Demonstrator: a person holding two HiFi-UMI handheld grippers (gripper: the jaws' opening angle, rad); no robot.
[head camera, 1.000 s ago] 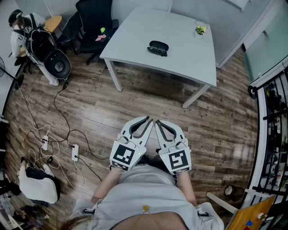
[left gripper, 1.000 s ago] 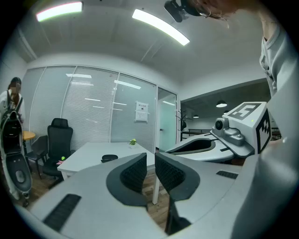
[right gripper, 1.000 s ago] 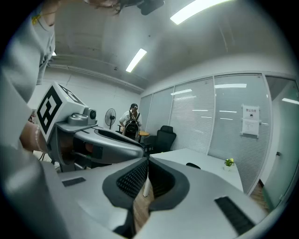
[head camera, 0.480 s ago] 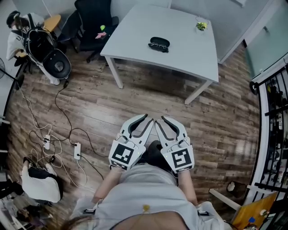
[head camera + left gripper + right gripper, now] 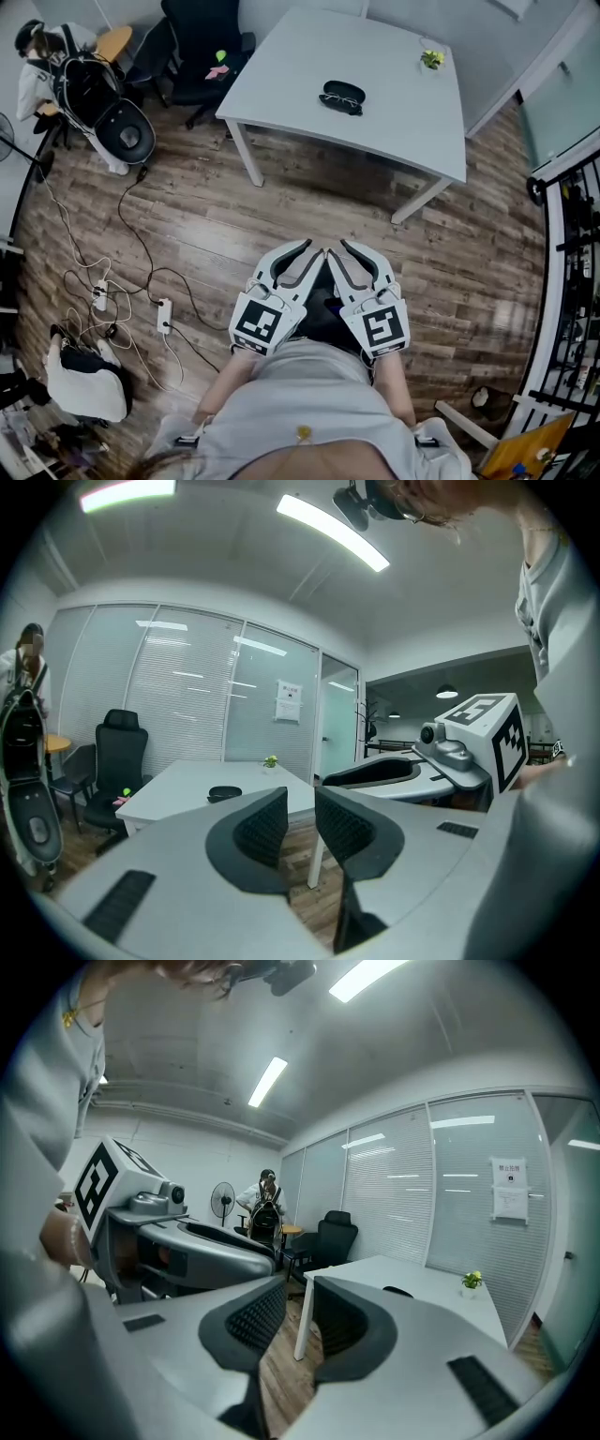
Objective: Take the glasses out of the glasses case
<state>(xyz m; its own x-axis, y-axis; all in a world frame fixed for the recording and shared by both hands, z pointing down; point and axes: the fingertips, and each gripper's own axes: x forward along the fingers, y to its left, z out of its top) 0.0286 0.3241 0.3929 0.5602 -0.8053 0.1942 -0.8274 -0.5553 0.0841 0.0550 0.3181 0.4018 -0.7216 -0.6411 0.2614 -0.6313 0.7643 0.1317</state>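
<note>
Glasses case (image 5: 342, 95): dark, lying toward the middle of the white surface (image 5: 394, 127), well apart from both claws. Too small to tell whether glasses are in it.
Shirt (image 5: 300, 403): grey, at the bottom edge of the head view, with both claws held just in front of it.
Left claw (image 5: 309, 251): held low over the floor. Jaws are parted by a narrow gap with nothing between them. Floor planks and a surface leg are seen through the gap in the left gripper view.
Right claw (image 5: 336, 251): just beside the left one, the tips of the two angled toward each other. Jaws are likewise a narrow gap apart, with nothing gripped.
Floor (image 5: 187, 216): wood planks. A power strip (image 5: 163, 317) with loose cables is noted to the person's left.
Surface, far side: a small potted plant (image 5: 432, 59) stands near the far right corner, well apart from the case.
Office chair (image 5: 202, 37): black, just beside the far left corner of the surface.
Blinds (image 5: 178, 696): seen behind glass partitions beyond the surface.
</note>
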